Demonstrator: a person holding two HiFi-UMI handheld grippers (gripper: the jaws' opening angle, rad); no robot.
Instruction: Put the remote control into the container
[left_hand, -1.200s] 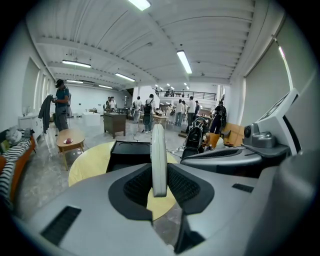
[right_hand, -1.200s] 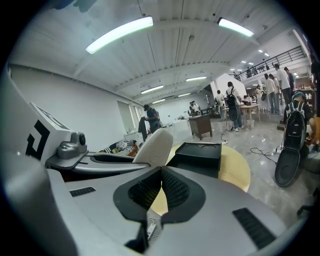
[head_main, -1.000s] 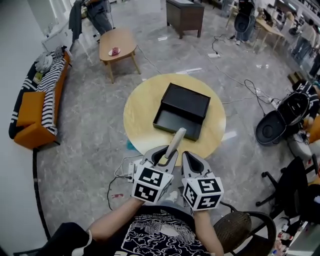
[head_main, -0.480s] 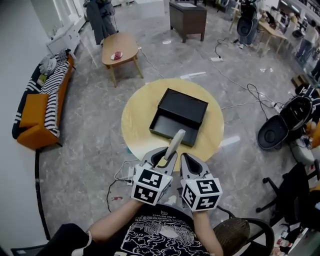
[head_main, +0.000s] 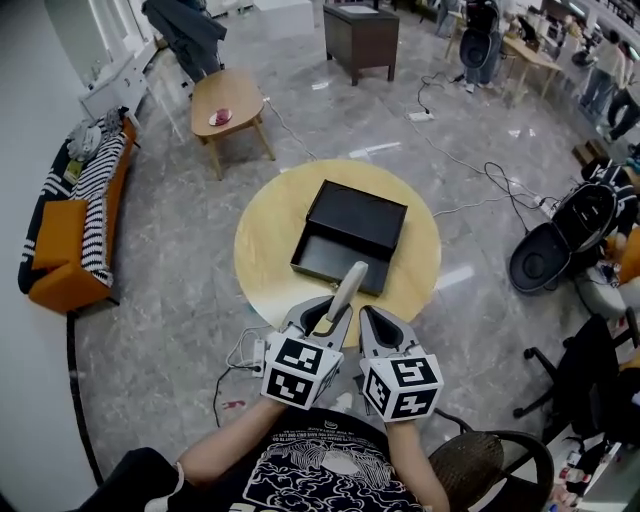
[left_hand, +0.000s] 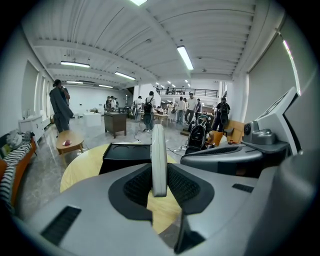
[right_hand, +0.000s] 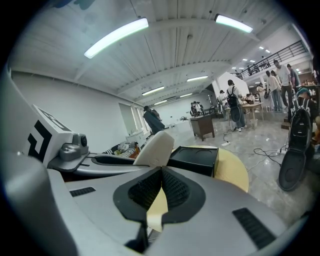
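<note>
A long white remote control (head_main: 348, 288) sticks up and forward out of my left gripper (head_main: 325, 316), which is shut on its lower end. In the left gripper view the remote (left_hand: 159, 159) stands edge-on between the black pads (left_hand: 136, 186). The container (head_main: 335, 262) is a black open box with its lid (head_main: 358, 215) propped behind it, on a round yellow table (head_main: 268, 250) just beyond both grippers. My right gripper (head_main: 370, 318) hangs beside the left one, its jaws shut with nothing between them (right_hand: 161, 174). Both hover at the table's near edge.
A small wooden coffee table (head_main: 225, 100) and an orange striped sofa (head_main: 75, 215) are at the far left. A dark cabinet (head_main: 358, 35) stands behind. Cables and a power strip (head_main: 250, 352) lie on the floor under my hands. A dark chair (head_main: 490, 460) is at the lower right.
Both grippers keep the same pose and grip. The table and box have drifted slightly left in the head view as the head moved.
</note>
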